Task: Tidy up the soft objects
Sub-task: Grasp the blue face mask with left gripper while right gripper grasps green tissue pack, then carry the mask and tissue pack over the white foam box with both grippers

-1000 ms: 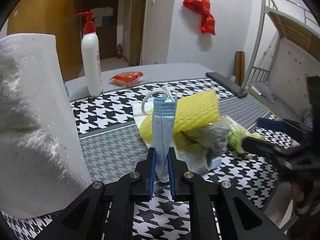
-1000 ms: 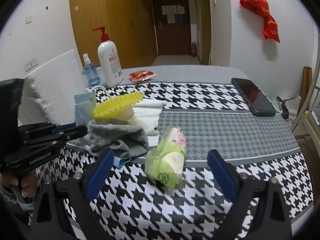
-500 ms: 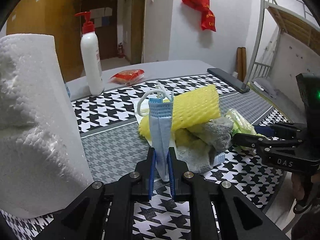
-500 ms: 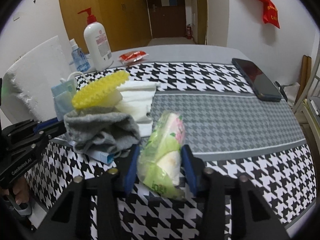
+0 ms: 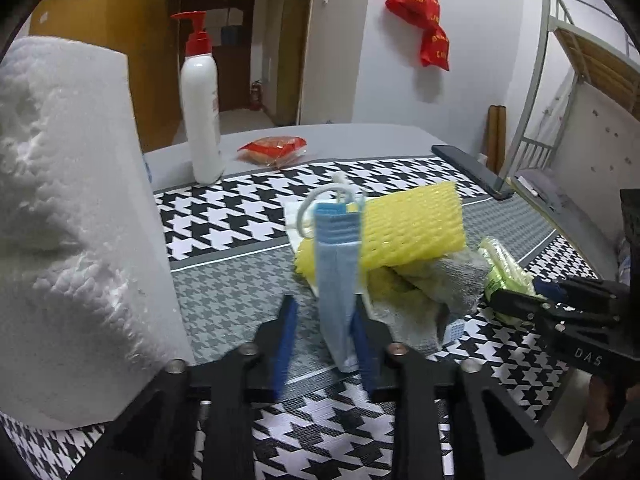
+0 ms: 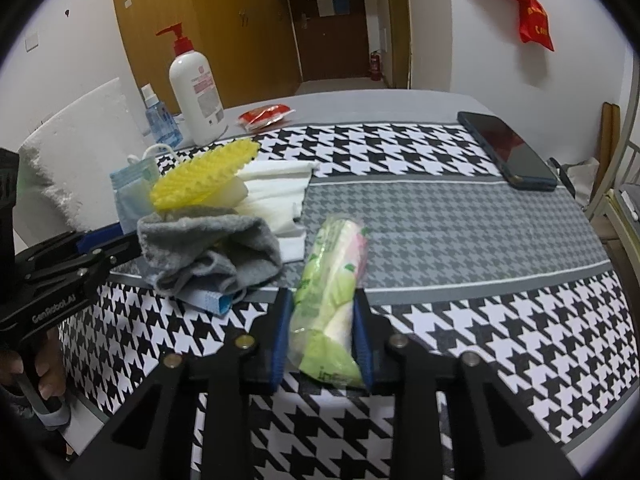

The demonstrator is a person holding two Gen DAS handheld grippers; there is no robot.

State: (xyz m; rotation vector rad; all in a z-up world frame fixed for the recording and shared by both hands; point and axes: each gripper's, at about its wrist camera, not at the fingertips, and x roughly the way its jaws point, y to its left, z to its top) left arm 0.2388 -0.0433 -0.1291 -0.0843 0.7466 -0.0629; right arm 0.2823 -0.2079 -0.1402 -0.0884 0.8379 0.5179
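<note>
Where legible, left gripper point(image 6: 100, 246) reads "GenRoboLAI".

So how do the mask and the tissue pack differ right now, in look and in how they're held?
The mask is a flat, pale blue folded piece standing on end; the tissue pack is a plump green plastic-wrapped bundle lying lengthwise. The left gripper stands open, with a gap beside the mask; the right gripper presses both sides of the tissue pack. The mask sits against the pile; the tissue pack lies just beside it. Both lie between gripper fingers.
</note>
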